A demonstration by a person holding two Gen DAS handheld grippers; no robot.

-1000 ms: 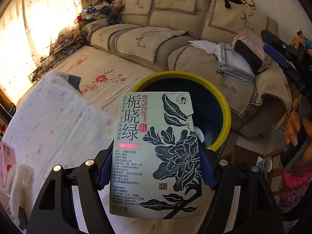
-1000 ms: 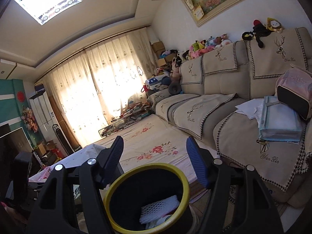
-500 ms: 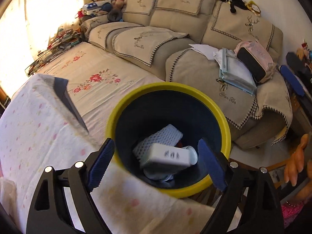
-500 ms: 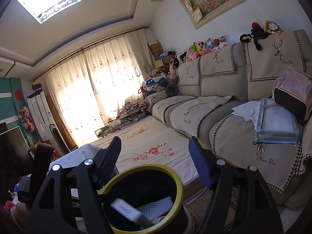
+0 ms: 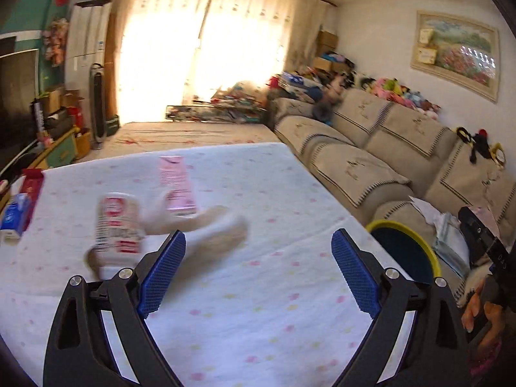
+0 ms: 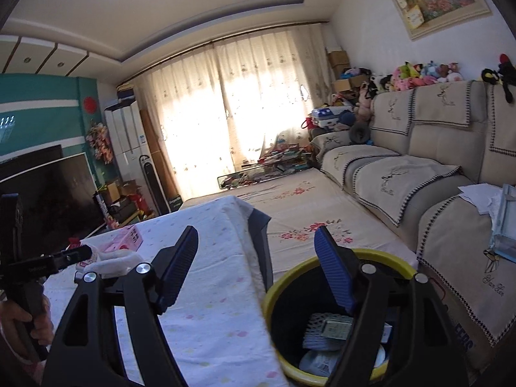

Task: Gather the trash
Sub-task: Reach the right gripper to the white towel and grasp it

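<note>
We list the scene from left to right. At the far left edge of the table [image 5: 258, 290], which is covered by a white cloth with pastel dots, we see a blue carton [image 5: 14, 216] and a red box [image 5: 32, 182] just behind it. Further right lie a white cup-shaped container with a red label [image 5: 117, 222], tipped on its side and blurred, and a pink carton [image 5: 177, 183] beyond it, with a pale crumpled wrapper [image 5: 209, 225] touching both.

The left gripper [image 5: 258, 271] hangs over the bare cloth near us; its jaws are opening and we see nothing between the blue pads [image 5: 161, 274].

To the right of the table stands the yellow-rimmed bin [image 6: 322, 258], on the floor beside the table's near right corner. Inside it we note a white foam net [image 6: 322, 335] and a pale box [image 6: 335, 327] on top of it, among other white scraps.

The right gripper [image 6: 258, 267] is held above the gap between table edge and bin; its jaws are opening too, and they grasp nothing.

At the far right runs a beige sofa [image 6: 419, 148] with papers [image 6: 480, 193] on its near seat.
</note>
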